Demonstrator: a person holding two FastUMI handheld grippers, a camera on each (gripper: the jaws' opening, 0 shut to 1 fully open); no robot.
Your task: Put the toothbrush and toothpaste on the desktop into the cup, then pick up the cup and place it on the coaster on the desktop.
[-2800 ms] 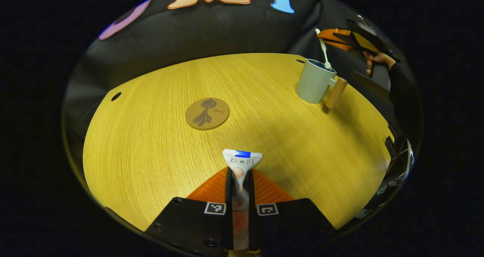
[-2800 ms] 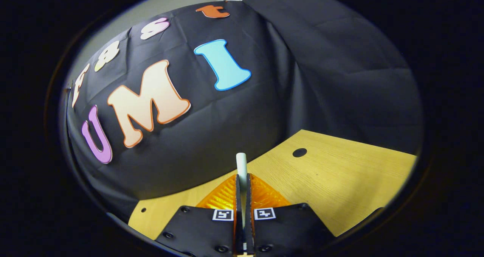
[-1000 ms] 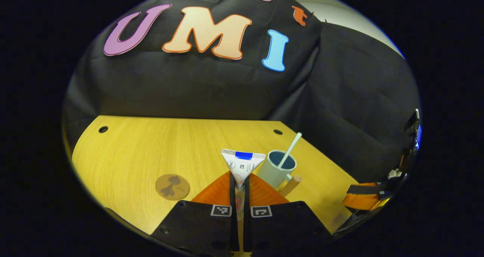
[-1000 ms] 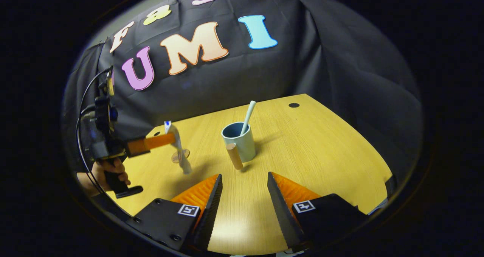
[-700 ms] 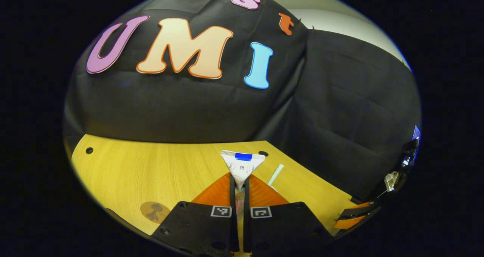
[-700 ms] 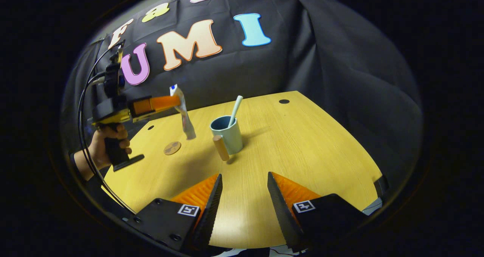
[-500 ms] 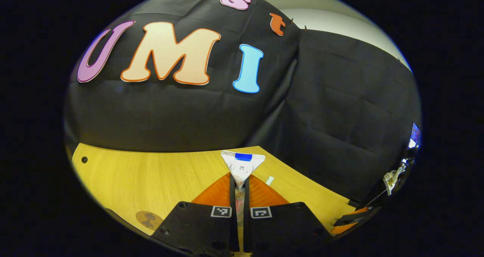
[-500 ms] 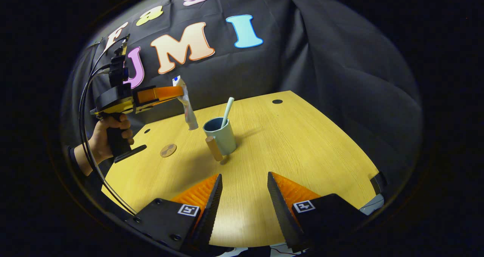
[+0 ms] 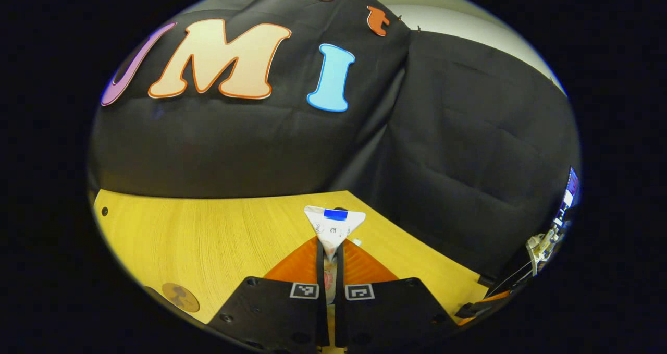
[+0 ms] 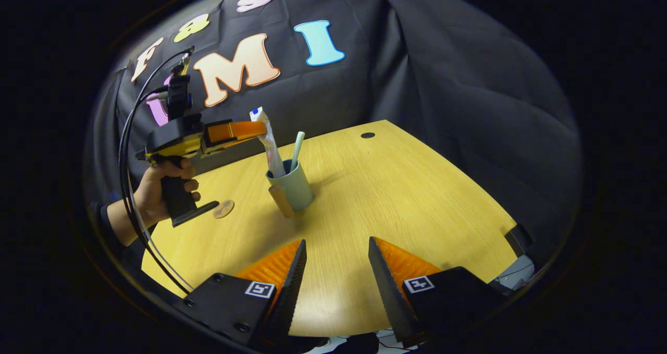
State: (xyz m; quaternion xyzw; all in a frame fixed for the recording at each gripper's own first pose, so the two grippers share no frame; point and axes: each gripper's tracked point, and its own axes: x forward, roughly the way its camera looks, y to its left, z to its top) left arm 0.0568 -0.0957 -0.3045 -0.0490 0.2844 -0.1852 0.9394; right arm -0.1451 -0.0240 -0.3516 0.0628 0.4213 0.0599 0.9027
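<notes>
Pale-green plastic toothbrush (image 10: 297, 144) already stands in the grey-green cup (image 10: 292, 187) on the desk (image 10: 406, 187), the left tongs (image 10: 260, 130) pinch the white toothpaste tube (image 10: 272, 148) over its rim, unreleased, right tongs (image 10: 336, 260) gape empty, round cork coaster (image 10: 223, 208) waits.

From my right gripper view, the cup (image 10: 292, 187) stands mid-table (image 10: 396, 197) with the toothbrush (image 10: 297, 144) in it and the toothpaste (image 10: 271, 145) entering from above. The coaster (image 10: 223, 208) lies left of the cup, apart from it.
</notes>
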